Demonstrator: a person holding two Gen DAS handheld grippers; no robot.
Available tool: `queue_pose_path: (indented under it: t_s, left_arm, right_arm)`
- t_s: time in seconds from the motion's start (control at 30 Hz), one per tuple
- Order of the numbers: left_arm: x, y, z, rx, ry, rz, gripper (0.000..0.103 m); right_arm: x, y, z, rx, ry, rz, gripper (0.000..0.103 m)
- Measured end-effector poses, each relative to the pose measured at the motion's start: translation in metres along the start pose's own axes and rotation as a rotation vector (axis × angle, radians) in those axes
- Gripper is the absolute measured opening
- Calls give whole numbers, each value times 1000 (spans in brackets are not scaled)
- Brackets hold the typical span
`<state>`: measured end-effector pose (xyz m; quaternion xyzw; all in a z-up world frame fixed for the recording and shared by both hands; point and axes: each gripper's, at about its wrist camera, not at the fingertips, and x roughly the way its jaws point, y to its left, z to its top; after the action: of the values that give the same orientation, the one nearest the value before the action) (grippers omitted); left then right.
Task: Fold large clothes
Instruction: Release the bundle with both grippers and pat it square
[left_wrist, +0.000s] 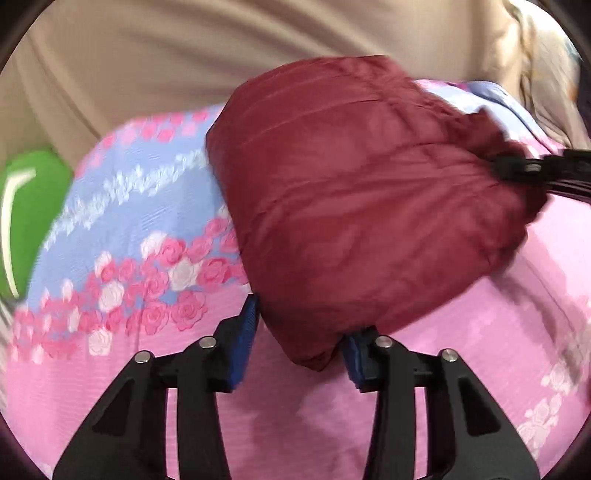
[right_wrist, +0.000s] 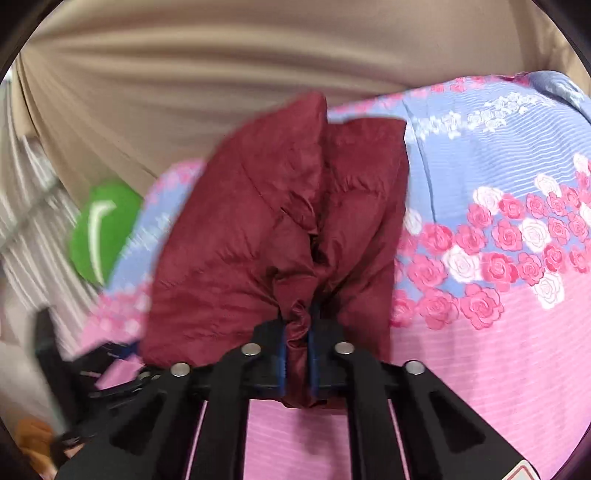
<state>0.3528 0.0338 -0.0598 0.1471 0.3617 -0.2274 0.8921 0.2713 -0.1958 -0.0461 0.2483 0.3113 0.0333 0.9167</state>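
Blue-padded right gripper (right_wrist: 297, 354) pinches a bunched edge of the maroon puffer jacket (right_wrist: 258, 236) ahead of it. Left gripper (left_wrist: 301, 343) stands part-open around a jacket corner on the rose-print bedspread (left_wrist: 122, 229); no writing readable.

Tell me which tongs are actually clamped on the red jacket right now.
The right tongs: their blue pads squeeze a bunched fold of the red jacket. The left tongs stand apart around a corner, with a gap at the left pad.
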Motion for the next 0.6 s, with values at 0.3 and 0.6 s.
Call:
queue_pose_path:
  t_s: [0.3, 0.6]
  left_arm:
    - [15, 16, -11, -72, 46, 6, 41]
    - [-77, 38, 17, -137, -104, -117, 45]
  right_arm:
    - [40, -18, -22, -34, 114, -139, 11]
    - [-28, 19, 20, -104, -49, -128, 13]
